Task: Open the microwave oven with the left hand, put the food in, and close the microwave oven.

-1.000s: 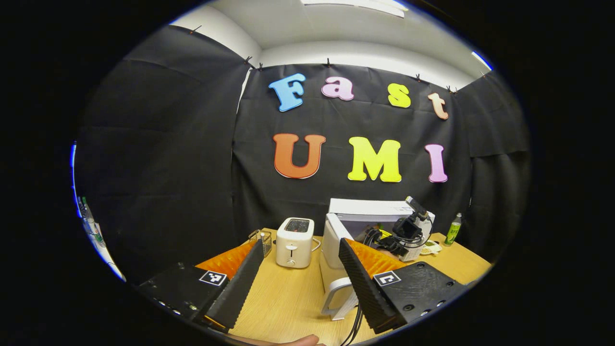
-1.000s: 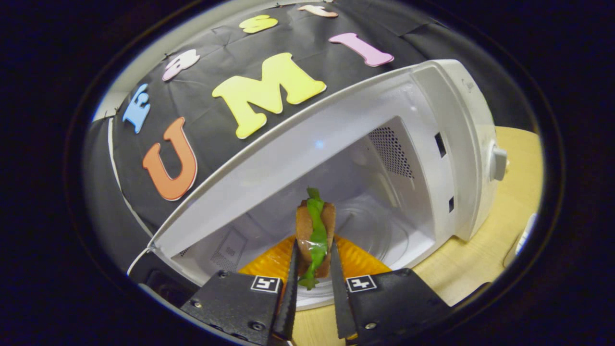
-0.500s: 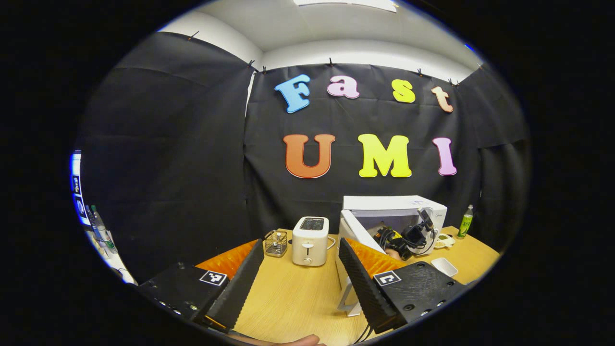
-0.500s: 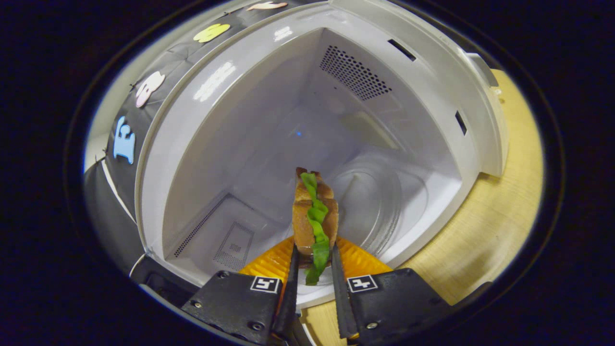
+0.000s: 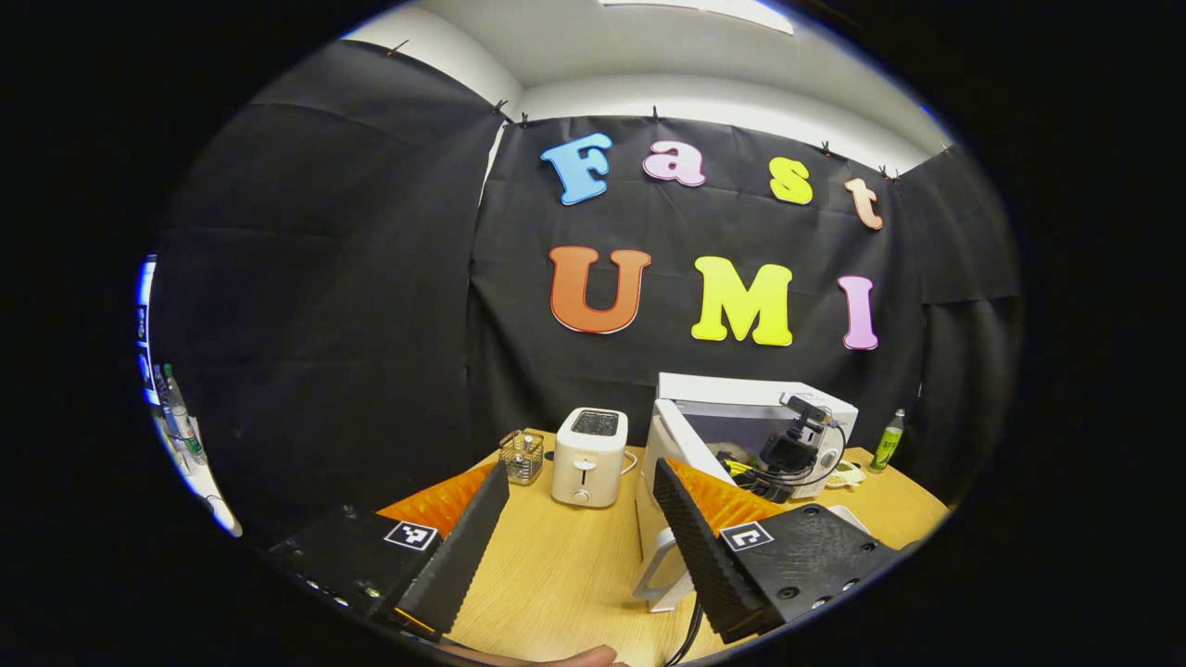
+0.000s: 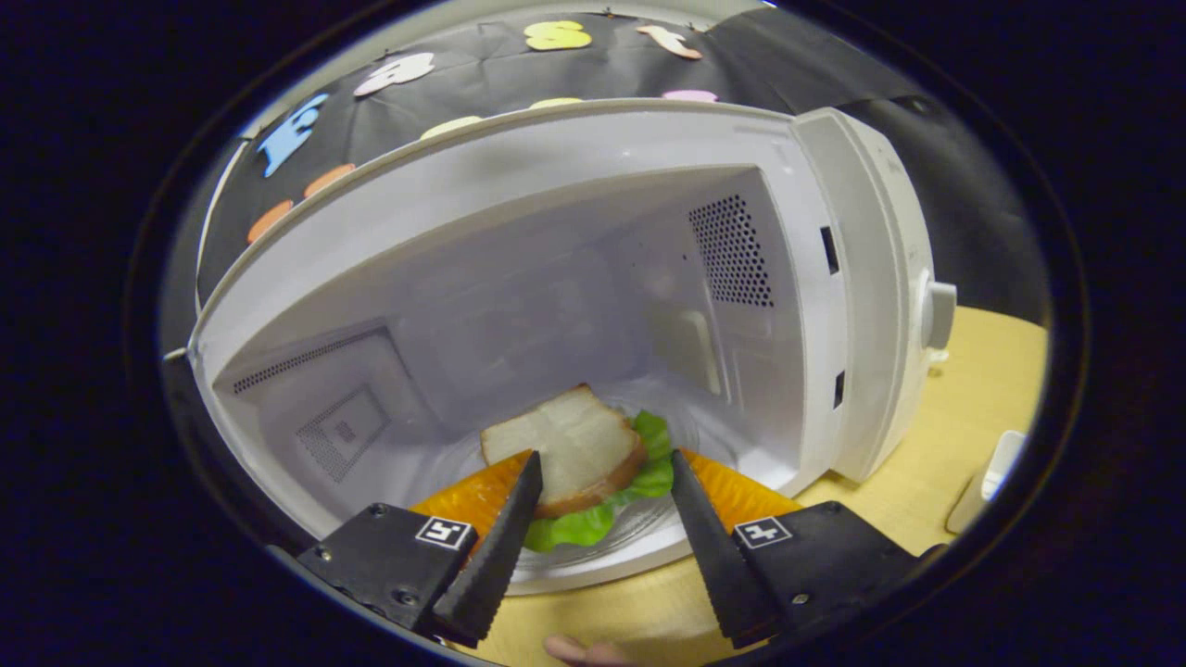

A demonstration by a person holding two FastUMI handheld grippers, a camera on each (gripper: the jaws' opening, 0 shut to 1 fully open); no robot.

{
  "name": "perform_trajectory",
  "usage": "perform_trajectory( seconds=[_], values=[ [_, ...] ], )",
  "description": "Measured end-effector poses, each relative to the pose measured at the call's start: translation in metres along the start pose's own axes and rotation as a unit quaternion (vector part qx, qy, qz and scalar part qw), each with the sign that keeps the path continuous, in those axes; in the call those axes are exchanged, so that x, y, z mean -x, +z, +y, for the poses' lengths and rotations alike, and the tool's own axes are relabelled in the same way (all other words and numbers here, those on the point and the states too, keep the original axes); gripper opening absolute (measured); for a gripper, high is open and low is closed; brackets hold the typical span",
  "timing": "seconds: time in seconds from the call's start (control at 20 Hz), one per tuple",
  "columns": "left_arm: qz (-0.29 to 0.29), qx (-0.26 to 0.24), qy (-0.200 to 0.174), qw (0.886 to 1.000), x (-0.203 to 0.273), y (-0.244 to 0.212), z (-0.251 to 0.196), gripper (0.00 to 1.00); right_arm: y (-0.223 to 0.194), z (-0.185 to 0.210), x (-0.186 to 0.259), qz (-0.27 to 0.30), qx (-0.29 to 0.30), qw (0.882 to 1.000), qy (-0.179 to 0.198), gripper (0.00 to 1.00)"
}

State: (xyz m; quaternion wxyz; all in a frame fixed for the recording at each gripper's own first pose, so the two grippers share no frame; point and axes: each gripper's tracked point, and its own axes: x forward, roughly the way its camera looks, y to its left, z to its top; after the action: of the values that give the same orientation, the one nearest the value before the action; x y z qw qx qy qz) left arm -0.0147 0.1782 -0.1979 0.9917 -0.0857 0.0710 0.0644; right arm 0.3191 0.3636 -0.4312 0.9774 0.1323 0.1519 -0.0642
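Left gripper view: the left gripper (image 5: pixel 579 519), fingers apart and holding nothing, hangs above the table (image 5: pixel 565 574). Left to right behind it stand a wire basket (image 5: pixel 522 457), a toaster (image 5: pixel 588 444) and the microwave (image 5: pixel 741 398), whose door (image 5: pixel 662 482) swings open toward the camera, with a bottle (image 5: pixel 889 440) at the table's far right edge. The right gripper (image 5: pixel 788 452) reaches into the oven mouth.

Right gripper view: the oven cavity (image 6: pixel 519 306) from close up. The sandwich (image 6: pixel 579 454) lies flat on the glass turntable (image 6: pixel 639 523), just ahead of and between the parted fingers of the right gripper (image 6: pixel 602 505); no contact is evident. White bread on top, green lettuce protruding at its near and right edges. A white dish (image 6: pixel 982 482) sits at the table's right edge
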Motion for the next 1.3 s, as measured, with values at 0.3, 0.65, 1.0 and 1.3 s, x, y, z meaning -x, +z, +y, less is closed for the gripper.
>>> perform_trajectory(
  seconds=[0.3,0.65,1.0,1.3],
  values=[
    [-0.009,-0.022,0.019,1.0,0.004,0.005,0.016,0.95,0.003,0.012,0.029,0.038,0.011,0.998,0.057,0.9],
    [-0.007,-0.02,0.011,1.0,-0.003,0.003,0.017,0.95,0.045,0.004,0.084,-0.001,0.085,0.987,0.134,0.9],
    [-0.021,-0.035,0.03,0.999,-0.013,0.007,0.035,0.84,0.097,-0.055,0.142,-0.02,0.11,0.98,0.162,0.9],
    [-0.012,-0.024,0.015,1.0,-0.025,-0.012,0.038,0.11,0.169,-0.102,0.198,-0.07,0.117,0.977,0.163,0.9]
  ],
)
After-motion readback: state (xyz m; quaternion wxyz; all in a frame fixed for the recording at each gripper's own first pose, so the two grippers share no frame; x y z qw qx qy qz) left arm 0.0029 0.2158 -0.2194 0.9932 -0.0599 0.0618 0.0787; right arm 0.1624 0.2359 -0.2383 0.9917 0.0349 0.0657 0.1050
